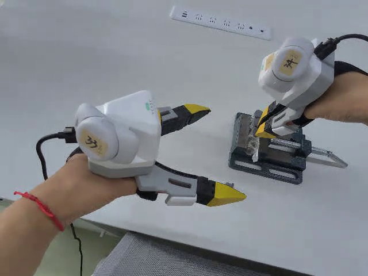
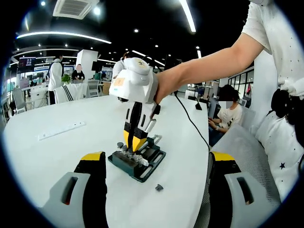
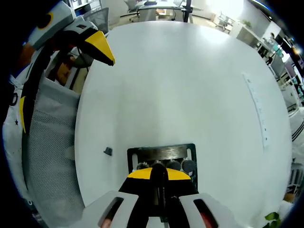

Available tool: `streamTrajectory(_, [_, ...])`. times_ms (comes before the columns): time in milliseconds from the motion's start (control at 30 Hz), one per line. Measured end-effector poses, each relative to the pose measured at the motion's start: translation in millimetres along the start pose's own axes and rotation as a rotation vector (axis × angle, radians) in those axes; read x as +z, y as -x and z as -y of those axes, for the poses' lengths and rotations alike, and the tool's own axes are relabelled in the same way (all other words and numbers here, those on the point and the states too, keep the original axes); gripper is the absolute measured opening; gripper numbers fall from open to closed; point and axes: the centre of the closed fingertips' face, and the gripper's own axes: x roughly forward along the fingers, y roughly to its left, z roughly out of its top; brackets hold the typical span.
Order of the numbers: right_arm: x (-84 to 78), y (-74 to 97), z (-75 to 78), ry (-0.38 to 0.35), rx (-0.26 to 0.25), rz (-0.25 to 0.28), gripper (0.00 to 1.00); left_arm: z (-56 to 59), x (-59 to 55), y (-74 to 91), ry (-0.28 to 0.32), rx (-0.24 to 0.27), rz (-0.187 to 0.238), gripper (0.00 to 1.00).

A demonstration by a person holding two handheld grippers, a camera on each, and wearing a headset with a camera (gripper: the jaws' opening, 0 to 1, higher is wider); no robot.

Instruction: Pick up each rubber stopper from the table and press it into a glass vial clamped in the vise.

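**Right gripper down on the vise, left gripper spread wide**

An open-plan office (image 2: 71, 71) with strip ceiling lights lies behind a broad white table (image 1: 115, 52). The left gripper (image 1: 215, 152) is held level over the table's near edge, its yellow-tipped jaws spread wide with nothing between them. The right gripper (image 1: 264, 129) points steeply down, its jaws drawn together. Whether anything is pinched between them cannot be told. The dark vise (image 1: 270, 158) sits directly under the right gripper's tips and ahead of the left gripper. A white power strip (image 1: 221, 22) lies well beyond both grippers. Glass vials (image 3: 173, 165) stand in a row in the vise, just ahead of the right gripper's tips, and some look dark-topped. One loose rubber stopper (image 2: 159, 187) lies on the table ahead of the left gripper, nearer to it than the vise.
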Motion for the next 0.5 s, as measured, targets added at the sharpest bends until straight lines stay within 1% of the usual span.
streamTrajectory(100, [0.7, 7.7, 0.3, -0.017, -0.010, 0.030, 0.05, 0.4, 0.0, 0.6, -0.001, 0.003, -0.005, 0.88])
streamTrajectory(167, [-0.4, 11.9, 1.4, -0.024, -0.014, 0.040, 0.05, 0.3, -0.6, 0.9, -0.003, 0.002, -0.009, 0.88])
streamTrajectory(233, [1.1, 16.7, 1.6, -0.038, -0.023, 0.070, 0.06, 1.6, 0.1, 0.8, -0.007, 0.001, -0.012, 0.88])
streamTrajectory(267, [0.2, 20.0, 1.6, -0.052, -0.025, 0.087, 0.07, 1.9, 0.5, 0.7, -0.010, 0.001, -0.015, 0.88])
streamTrajectory(333, [-1.4, 24.8, 1.2, -0.068, -0.032, 0.106, 0.08, 2.2, 1.5, 0.8, -0.011, 0.001, -0.015, 0.88])
streamTrajectory(367, [-1.9, 28.3, 0.8, -0.080, -0.039, 0.125, 0.08, 2.0, 2.3, 0.8, -0.014, 0.004, -0.014, 0.89])
streamTrajectory(433, [-2.8, 34.2, -2.8, -0.104, -0.046, 0.157, 0.10, 1.4, 2.3, 1.2, -0.015, 0.006, -0.016, 0.89])
streamTrajectory(500, [-5.3, 37.7, -2.7, -0.119, -0.052, 0.178, 0.13, 1.1, 1.7, 1.6, -0.021, 0.008, -0.021, 0.90])
